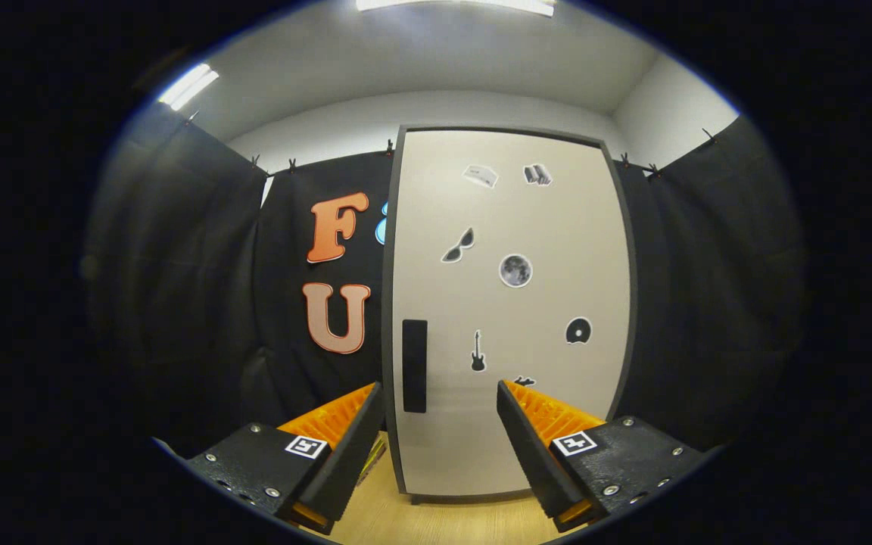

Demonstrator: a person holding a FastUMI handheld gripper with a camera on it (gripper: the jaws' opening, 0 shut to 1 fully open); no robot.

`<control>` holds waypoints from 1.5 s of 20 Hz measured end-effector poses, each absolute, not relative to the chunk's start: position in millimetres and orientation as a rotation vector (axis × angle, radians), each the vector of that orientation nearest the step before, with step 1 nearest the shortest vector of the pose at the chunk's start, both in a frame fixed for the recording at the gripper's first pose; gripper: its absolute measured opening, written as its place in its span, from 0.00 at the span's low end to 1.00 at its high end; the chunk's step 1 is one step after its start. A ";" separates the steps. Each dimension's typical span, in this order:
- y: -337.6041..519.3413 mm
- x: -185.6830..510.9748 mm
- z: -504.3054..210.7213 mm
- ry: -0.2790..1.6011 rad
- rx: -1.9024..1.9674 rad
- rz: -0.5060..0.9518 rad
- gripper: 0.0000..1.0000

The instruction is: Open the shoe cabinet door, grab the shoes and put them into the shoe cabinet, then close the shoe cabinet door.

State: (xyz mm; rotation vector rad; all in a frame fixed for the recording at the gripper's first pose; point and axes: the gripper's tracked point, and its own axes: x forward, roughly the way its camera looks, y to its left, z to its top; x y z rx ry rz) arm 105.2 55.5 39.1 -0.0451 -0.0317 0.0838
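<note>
**benchrat:** Straight ahead of the gripper (440,393) stands the shoe cabinet (512,310), tall and pale, its door (542,250) shut flush in a dark frame. It sits on a wooden floor (436,522) with black cloth hanging on both sides. The jaws are spread wide and pinching nothing. So I'd say we're at the very first step, door not yet opened.

**sole_mate:** Agreed. See the dark vertical handle (414,365) near the door's left edge? It sits between the two fingers and beyond them, closer to the left one. That's the thing to go for.

**benchrat:** How would you take it, though? It looks like a recessed slot more than a bar (hard to tell from this angle).

**sole_mate:** If it's a recess, I'd hook one fingertip into it rather than try to squeeze. If it's a raised bar, close both fingers on it squarely. Either way, slide left a bit first so the handle is centred.

**benchrat:** Handle's on the left, so my guess is the hinges are on the right. Pull in an arc, not straight back, or the tip slips out.

**sole_mate:** Yep, and swing it wide enough to leave room for the shoes. There's something colourful low by the left finger, too hidden to name.
</note>
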 end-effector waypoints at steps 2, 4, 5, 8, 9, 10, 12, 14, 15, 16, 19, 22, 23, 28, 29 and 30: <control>41.2 77.0 42.5 -0.029 -0.033 0.049 0.93; 30.0 50.9 43.6 -0.026 -0.028 0.021 0.93; 23.7 38.2 42.3 -0.023 -0.034 0.007 0.93; 16.8 7.1 37.4 -0.003 -0.051 -0.016 0.93; 16.6 -1.7 39.3 -0.006 -0.050 -0.017 0.93; 15.6 -5.5 38.9 -0.006 -0.041 -0.013 0.93; 13.8 -10.5 36.4 -0.010 -0.008 -0.007 0.93; 6.2 -14.7 32.9 -0.010 -0.007 -0.021 0.93; 3.7 -16.9 31.6 -0.010 -0.012 -0.024 0.93; 2.7 -18.3 30.7 -0.006 -0.012 -0.025 0.93; -0.9 -20.3 26.9 0.001 -0.029 -0.031 0.93; 1.3 -21.2 24.8 0.010 -0.024 -0.021 0.93; 2.2 -20.4 23.8 0.012 -0.026 -0.019 0.93; 2.8 -19.5 24.9 0.012 -0.024 -0.009 0.93; 2.1 -19.3 25.6 0.011 -0.025 -0.009 0.93; 2.5 -18.5 26.4 0.009 -0.024 -0.008 0.93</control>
